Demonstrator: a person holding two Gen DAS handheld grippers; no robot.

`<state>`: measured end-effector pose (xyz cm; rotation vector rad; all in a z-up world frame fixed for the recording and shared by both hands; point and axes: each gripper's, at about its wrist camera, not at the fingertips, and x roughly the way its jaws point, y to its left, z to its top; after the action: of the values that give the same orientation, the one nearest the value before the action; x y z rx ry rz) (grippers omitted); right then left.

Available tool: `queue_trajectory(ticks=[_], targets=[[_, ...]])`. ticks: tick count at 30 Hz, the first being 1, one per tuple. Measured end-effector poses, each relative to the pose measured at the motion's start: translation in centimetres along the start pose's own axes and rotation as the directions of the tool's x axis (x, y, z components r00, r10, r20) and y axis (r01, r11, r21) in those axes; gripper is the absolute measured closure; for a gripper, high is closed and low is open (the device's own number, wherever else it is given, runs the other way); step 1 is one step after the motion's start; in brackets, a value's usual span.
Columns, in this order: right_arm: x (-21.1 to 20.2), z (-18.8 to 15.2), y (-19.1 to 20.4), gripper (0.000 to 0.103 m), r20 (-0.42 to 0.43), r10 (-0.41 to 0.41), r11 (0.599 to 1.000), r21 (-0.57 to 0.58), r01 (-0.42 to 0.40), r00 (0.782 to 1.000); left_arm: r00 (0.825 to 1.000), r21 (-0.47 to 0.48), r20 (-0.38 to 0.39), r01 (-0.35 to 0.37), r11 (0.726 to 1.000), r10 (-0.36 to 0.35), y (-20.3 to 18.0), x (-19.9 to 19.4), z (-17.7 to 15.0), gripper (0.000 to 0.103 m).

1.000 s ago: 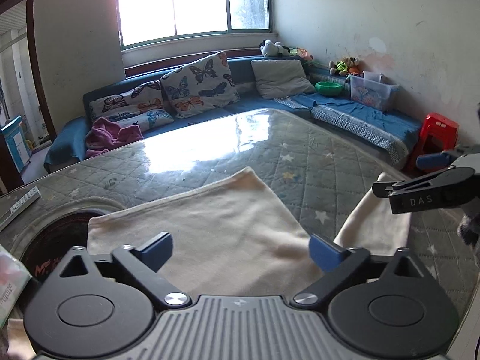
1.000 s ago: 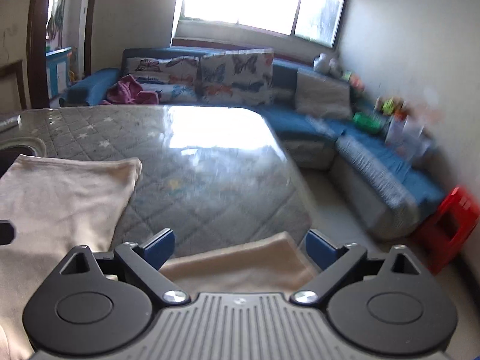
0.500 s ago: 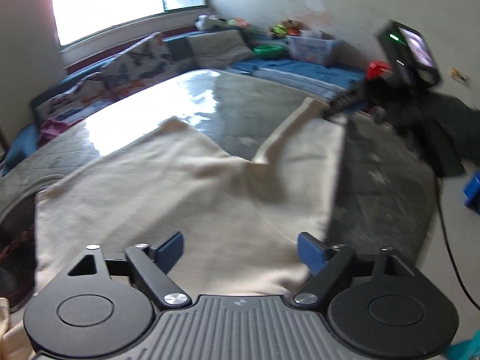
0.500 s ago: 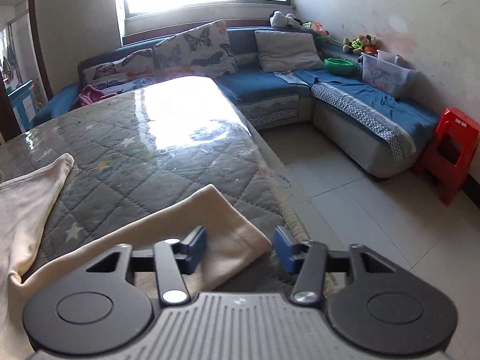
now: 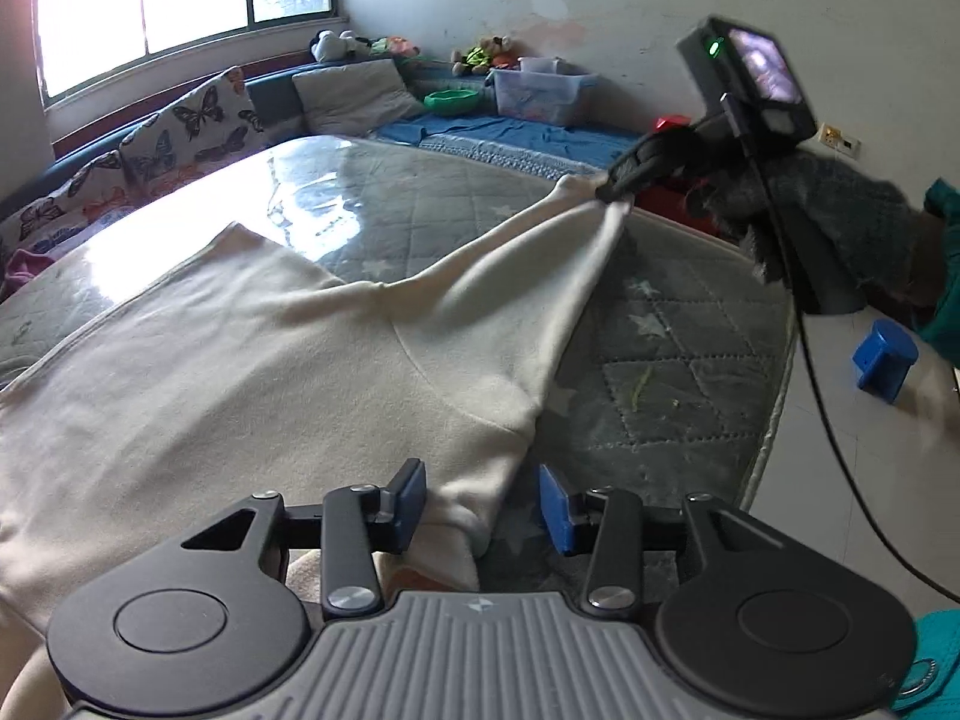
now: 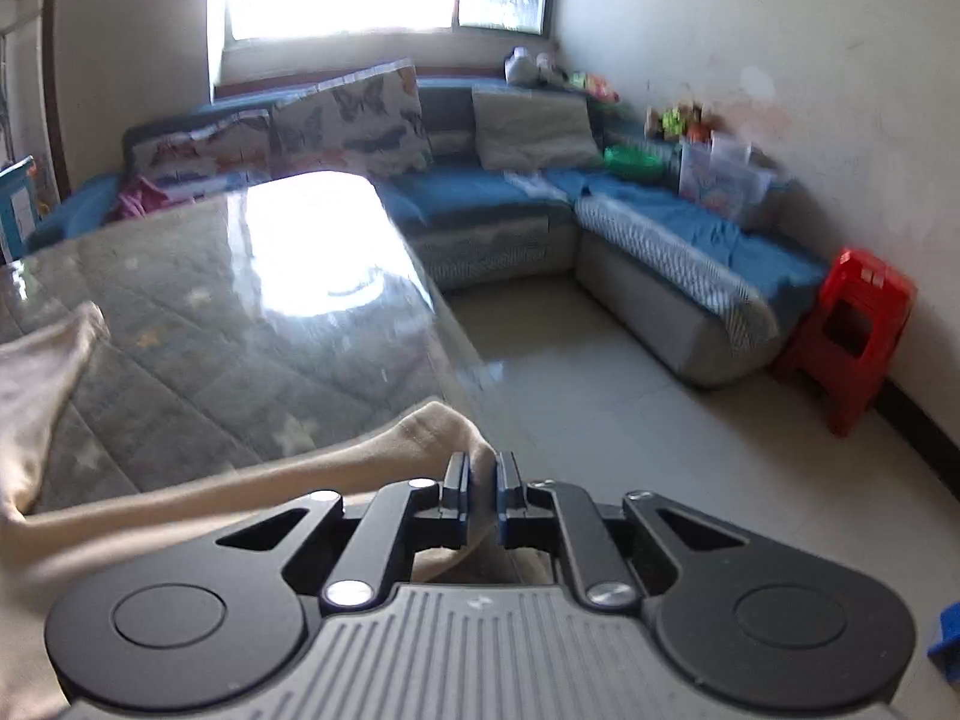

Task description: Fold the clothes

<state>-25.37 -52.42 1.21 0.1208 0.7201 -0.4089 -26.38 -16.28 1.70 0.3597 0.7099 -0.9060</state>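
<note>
A cream sweatshirt (image 5: 228,372) lies spread on the quilted grey table (image 5: 672,372). Its sleeve (image 5: 528,264) is stretched out and lifted toward the right. My right gripper (image 6: 479,495) is shut on the sleeve cuff (image 6: 444,426); it also shows in the left wrist view (image 5: 618,192), pinching the cuff above the table's far right edge. My left gripper (image 5: 483,507) is open, with the shirt's corner under the armpit (image 5: 468,498) lying between its blue pads.
A blue corner sofa (image 6: 660,228) with butterfly cushions (image 6: 360,114) runs behind the table. A red stool (image 6: 852,336) stands by the wall. A blue box (image 5: 885,360) lies on the tiled floor. A cable (image 5: 840,450) hangs from the right gripper.
My right gripper has closed on the sleeve cuff and lifted it, stretching the sleeve. My left gripper has moved down to the shirt's armpit corner and narrowed its opening.
</note>
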Motion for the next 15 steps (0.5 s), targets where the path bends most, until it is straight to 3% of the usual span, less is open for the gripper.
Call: queue_trajectory(ticks=[11, 15], targets=[[-1.0, 1.9, -1.5, 0.095, -0.013, 0.118, 0.988, 0.106, -0.116, 0.993, 0.999, -0.08, 0.041, -0.025, 0.997, 0.028, 2.6, -0.7, 1.3, 0.054], [-4.6, 4.0, -0.7, 0.095, 0.012, 0.226, 0.968, 0.107, -0.226, 0.974, 0.999, -0.081, 0.036, -0.019, 0.997, 0.022, 2.7, -0.7, 1.0, 0.054]])
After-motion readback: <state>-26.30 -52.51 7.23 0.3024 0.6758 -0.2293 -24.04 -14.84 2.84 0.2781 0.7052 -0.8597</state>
